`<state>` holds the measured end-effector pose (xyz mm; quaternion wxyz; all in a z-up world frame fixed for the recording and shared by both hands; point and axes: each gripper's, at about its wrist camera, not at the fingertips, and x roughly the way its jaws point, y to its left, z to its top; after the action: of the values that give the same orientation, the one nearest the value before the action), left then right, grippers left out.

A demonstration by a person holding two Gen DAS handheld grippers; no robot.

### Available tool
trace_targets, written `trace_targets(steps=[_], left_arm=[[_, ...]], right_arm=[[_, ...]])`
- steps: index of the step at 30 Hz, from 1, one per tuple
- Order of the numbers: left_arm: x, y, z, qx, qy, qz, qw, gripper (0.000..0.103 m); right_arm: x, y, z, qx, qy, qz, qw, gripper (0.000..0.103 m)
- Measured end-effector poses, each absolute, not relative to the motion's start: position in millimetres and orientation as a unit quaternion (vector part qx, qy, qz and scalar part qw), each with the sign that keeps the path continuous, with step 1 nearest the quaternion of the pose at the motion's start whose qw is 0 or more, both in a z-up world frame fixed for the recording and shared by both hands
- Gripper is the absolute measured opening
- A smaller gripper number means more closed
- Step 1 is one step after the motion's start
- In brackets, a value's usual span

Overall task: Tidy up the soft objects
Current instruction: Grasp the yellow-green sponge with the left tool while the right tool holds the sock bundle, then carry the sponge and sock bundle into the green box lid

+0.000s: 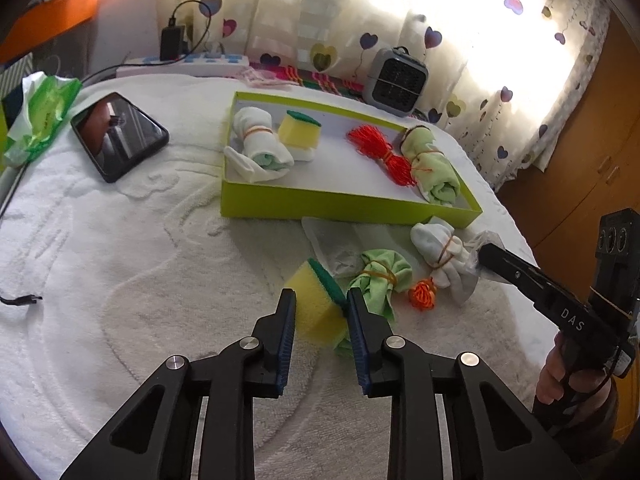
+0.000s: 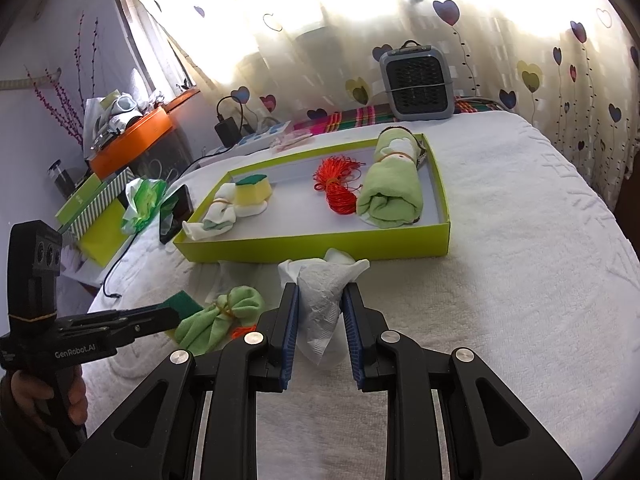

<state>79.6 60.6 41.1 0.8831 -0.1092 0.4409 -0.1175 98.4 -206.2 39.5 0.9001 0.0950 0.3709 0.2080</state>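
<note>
A lime green box (image 1: 320, 202) (image 2: 320, 246) holds a white sock roll (image 1: 260, 148), a yellow sponge (image 1: 299, 130), an orange cord bundle (image 1: 380, 152) and a green cloth roll (image 1: 434, 168). In front of it lie a yellow sponge with a green top (image 1: 316, 304), a green cloth bundle (image 1: 380, 280) (image 2: 216, 318), a small orange cord (image 1: 424, 294) and a white sock bundle (image 1: 444, 256) (image 2: 322, 304). My left gripper (image 1: 321, 300) is shut on the loose sponge. My right gripper (image 2: 320, 300) is closed around the white sock bundle.
A black phone (image 1: 120, 136) and a green wipes packet (image 1: 40, 116) lie left of the box. A grey fan heater (image 1: 398, 80) (image 2: 418, 80) stands behind it by the curtain. A power strip with a charger (image 1: 184, 60) sits at the back. A clear plastic bag (image 1: 332, 246) lies by the bundles.
</note>
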Motion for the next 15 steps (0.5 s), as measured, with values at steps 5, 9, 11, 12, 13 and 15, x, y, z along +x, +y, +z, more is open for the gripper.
trace_targets(steps=[5,9,11,12,13,15], left_arm=[[80,75,46,-0.119,0.43,-0.1,0.889,0.024],[82,79,47,-0.125,0.427,-0.093,0.89,0.024],[83,80,49,-0.125,0.426,-0.093,0.891,0.024],[83,80,50,-0.124,0.425,-0.094,0.892,0.024],[84,80,51,-0.123,0.423,-0.094,0.893,0.024],[85,80,55,-0.122,0.42,-0.096,0.894,0.024]], right_arm=[[97,-205,40,0.095,0.37,0.209,0.9,0.023],[97,-205,40,0.094,0.37,0.209,0.9,0.023],[97,-204,40,0.093,0.369,0.209,0.901,0.023],[97,-204,41,0.092,0.369,0.209,0.901,0.023],[97,-204,41,0.093,0.368,0.209,0.901,0.023],[98,-203,44,0.091,0.367,0.209,0.902,0.023]])
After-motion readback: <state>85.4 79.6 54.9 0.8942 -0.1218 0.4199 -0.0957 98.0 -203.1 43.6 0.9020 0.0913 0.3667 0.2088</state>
